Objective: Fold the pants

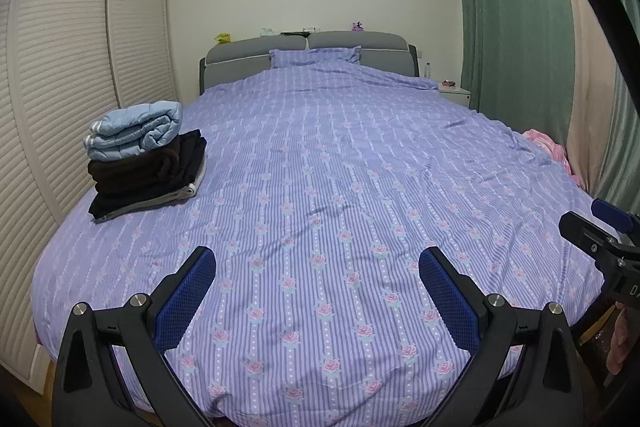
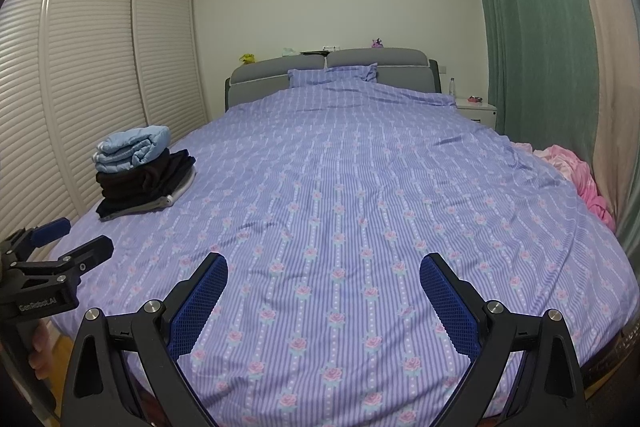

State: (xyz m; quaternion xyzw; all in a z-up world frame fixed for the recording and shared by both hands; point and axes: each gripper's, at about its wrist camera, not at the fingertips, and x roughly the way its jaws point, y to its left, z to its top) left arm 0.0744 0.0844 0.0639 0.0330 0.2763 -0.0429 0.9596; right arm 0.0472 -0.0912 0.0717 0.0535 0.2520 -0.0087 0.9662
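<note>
Both your left gripper [image 1: 317, 290] and right gripper [image 2: 324, 293] hung wide open, empty, over the lilac striped floral duvet [image 1: 320, 167]; between garments, I judge you next needed the crumpled pink clothing [image 2: 576, 171] at two o'clock.

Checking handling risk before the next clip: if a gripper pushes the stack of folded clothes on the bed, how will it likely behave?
The stack of folded clothes looks soft, so probably yields rather than slides whole. The puffy light-blue top piece may slip off. The base is wider, so toppling seems unlikely.
</note>
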